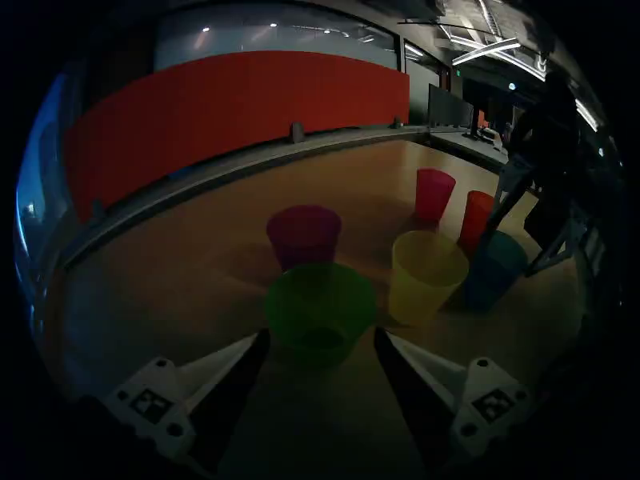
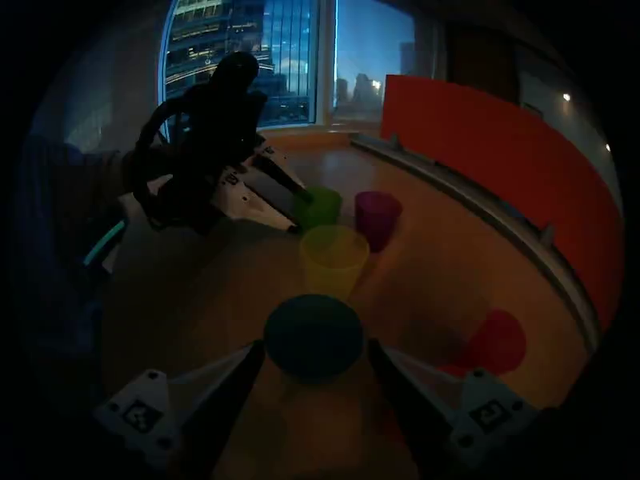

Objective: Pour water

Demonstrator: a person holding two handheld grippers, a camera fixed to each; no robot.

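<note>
a: where's the left gripper (image 1: 320,334)?
b: low over the wooden table (image 1: 184,264), fingers spread wide, with the green cup (image 1: 320,308) upright between them. the tips sit right at the cup's sides. whether they press on it, i can't tell.
a: and the right gripper (image 2: 314,342)?
b: much the same. fingers wide apart, the teal cup (image 2: 314,334) between the tips, seen from above its mouth (too dark to make out anything inside). touching or only beside it, i cannot tell.
a: the other cups?
b: in the left gripper view a purple cup (image 1: 304,232) stands just behind the green one, and a yellow cup (image 1: 424,276) stands between green and teal. a pink cup (image 1: 434,192) and an orange cup (image 1: 478,218) are farther back. a red partition (image 1: 240,104) runs along the table's far edge.
</note>
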